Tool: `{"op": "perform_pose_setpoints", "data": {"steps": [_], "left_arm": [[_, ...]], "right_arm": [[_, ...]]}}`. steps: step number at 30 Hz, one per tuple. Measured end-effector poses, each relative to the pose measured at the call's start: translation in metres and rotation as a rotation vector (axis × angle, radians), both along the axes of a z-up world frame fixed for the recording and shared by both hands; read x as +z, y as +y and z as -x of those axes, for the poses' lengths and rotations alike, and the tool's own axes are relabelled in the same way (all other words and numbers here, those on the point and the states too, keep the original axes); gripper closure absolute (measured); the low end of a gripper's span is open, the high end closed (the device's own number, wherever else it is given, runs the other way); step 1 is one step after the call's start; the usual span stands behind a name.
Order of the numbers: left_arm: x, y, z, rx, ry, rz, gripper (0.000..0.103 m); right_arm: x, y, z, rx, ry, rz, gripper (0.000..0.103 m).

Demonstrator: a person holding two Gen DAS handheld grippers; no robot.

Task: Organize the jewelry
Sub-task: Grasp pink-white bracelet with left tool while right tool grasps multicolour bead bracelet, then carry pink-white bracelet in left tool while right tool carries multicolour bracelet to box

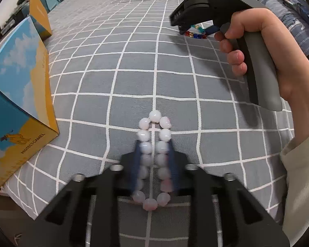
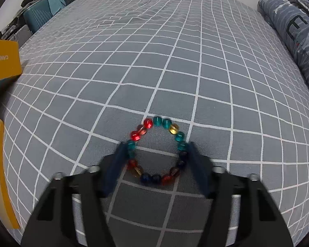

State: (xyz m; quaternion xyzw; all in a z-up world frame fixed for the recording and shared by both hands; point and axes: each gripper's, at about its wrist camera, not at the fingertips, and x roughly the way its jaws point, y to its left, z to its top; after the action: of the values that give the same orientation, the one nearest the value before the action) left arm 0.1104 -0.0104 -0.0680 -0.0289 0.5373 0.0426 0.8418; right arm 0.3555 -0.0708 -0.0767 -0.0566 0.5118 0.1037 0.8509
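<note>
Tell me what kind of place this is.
Most likely a bedroom: the work surface is a bed under a grey checked sheet, a rolled patterned quilt lies along its edge, and clutter sits by the wall beyond.

We see two bead bracelets on the grey checked bedspread (image 2: 175, 61). The pale pink-and-white bracelet (image 1: 154, 160) is squeezed into a long narrow loop, its two rows of round beads nearly touching. The multicoloured bracelet (image 2: 157, 151) lies flat in an open ring of translucent red, teal, amber and dark blue beads, well apart from the pale one.
</note>
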Motion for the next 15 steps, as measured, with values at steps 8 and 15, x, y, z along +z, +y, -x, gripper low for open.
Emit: {"op": "perform_pose_setpoints", "data": {"steps": [8, 15], "left_arm": [[0.009, 0.006, -0.001, -0.024, -0.005, 0.041, 0.084], [0.011, 0.009, -0.004, -0.038, -0.011, 0.050, 0.084]], "right_arm": [[0.011, 0.003, 0.006, -0.005, -0.020, 0.005, 0.085], [0.018, 0.002, 0.009, -0.019, -0.035, -0.018, 0.085]]}}
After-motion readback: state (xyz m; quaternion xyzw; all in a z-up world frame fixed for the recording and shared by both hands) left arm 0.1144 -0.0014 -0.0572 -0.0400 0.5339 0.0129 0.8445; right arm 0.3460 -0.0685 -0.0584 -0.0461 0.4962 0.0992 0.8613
